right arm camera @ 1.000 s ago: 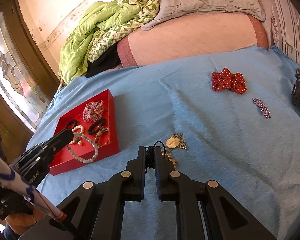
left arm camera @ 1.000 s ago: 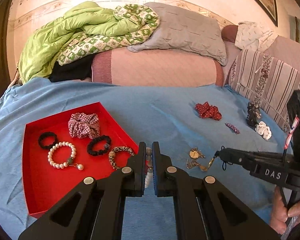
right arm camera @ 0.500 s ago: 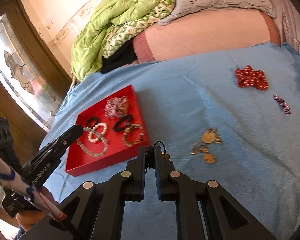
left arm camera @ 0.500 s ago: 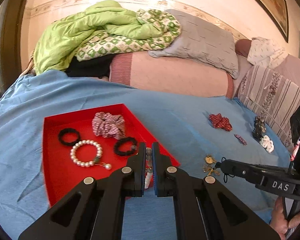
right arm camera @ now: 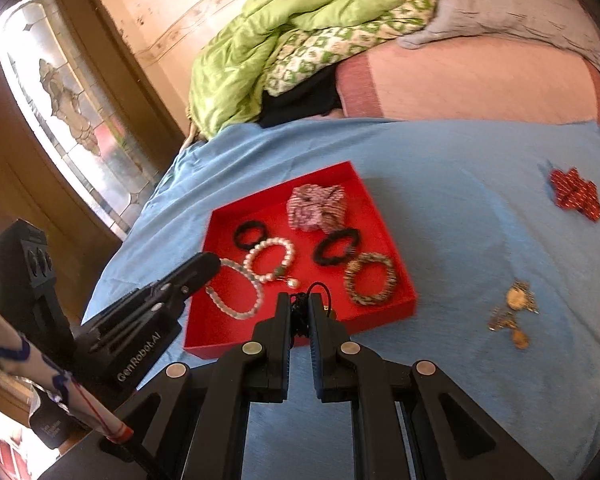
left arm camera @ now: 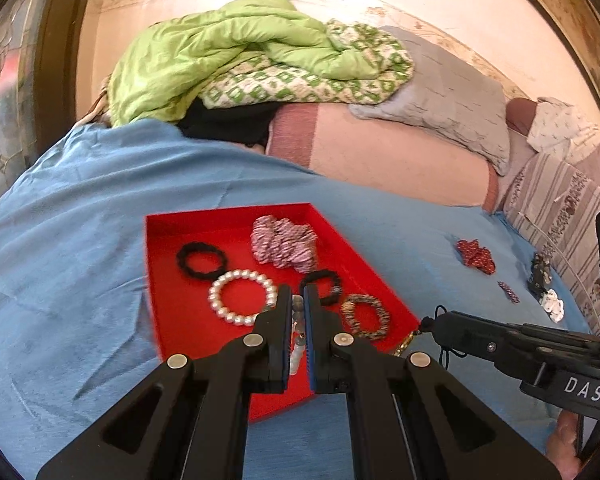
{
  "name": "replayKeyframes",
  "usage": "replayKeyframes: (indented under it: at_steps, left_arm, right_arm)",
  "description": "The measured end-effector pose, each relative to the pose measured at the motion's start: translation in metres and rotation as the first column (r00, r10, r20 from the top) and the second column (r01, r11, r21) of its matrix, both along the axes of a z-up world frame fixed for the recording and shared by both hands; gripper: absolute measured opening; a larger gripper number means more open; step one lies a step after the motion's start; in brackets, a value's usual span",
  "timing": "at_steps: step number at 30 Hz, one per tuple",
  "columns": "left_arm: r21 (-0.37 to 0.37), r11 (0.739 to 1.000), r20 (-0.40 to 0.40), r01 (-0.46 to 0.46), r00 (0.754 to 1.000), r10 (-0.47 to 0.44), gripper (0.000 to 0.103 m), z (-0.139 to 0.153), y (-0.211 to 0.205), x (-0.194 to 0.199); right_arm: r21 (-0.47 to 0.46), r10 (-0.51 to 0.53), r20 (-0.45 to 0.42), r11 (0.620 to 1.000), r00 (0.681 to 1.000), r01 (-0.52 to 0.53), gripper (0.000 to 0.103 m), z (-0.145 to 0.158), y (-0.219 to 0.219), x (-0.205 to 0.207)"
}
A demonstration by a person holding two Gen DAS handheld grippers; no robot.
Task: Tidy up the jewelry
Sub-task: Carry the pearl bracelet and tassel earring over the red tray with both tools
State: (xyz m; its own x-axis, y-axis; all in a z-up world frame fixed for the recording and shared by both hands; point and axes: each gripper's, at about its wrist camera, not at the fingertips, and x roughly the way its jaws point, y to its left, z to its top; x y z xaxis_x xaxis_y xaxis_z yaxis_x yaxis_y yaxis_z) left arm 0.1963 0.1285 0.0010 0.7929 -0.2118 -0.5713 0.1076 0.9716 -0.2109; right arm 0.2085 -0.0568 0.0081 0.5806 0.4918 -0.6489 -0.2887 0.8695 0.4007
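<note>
A red tray (left arm camera: 180,320) (right arm camera: 220,332) lies on the blue sheet and holds a checked scrunchie (left arm camera: 284,242), two black hair ties, a pearl bracelet (left arm camera: 240,300) (right arm camera: 270,260) and a speckled bracelet (right arm camera: 370,284). My left gripper (left arm camera: 298,300) (right arm camera: 206,262) is shut on a clear bead bracelet (right arm camera: 236,292), which dangles over the tray's near left part. My right gripper (right arm camera: 300,300) (left arm camera: 430,322) is shut on a black cord (right arm camera: 300,306) with a small gold piece hanging from it. Its tips hover over the tray's near edge.
On the sheet to the right lie gold pendants (right arm camera: 514,312), a red dotted bow (right arm camera: 576,192) (left arm camera: 476,256), a small beaded clip (left arm camera: 508,291) and black and white clips (left arm camera: 542,280). Pillows and a green quilt (left arm camera: 228,56) are piled behind the tray.
Both grippers have swung left across the sheet with their loads. The tray has come from the left side to right under both tips, and the gold pendants now lie off to the right.
</note>
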Motion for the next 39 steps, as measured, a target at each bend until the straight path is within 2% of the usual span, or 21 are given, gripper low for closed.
replayKeyframes:
  at_steps: [8, 16, 24, 39]
  left_arm:
    - [-0.044, 0.997, -0.104, -0.058, 0.993, 0.053, 0.005, -0.022, 0.034, 0.011]
    - [-0.057, 0.994, -0.185, -0.097, 0.979, 0.085, 0.005, -0.039, 0.042, 0.018]
    - [-0.038, 0.993, -0.222, -0.113, 0.970, 0.102, 0.005, -0.048, 0.043, 0.021]
    - [-0.011, 0.991, -0.241, -0.131, 0.962, 0.125, 0.005, -0.057, 0.046, 0.033]
  right_arm:
    - [0.006, 0.028, -0.047, 1.000, 0.999, -0.028, 0.009, -0.008, 0.027, 0.017]
    - [0.027, 0.035, -0.128, 0.999, 0.991, -0.032, 0.009, -0.029, 0.041, 0.037]
    - [-0.038, 0.015, -0.176, 0.999, 0.984, -0.022, 0.009, -0.053, 0.052, 0.053]
    - [-0.082, -0.021, -0.197, 0.997, 0.980, 0.005, 0.009, -0.062, 0.065, 0.083]
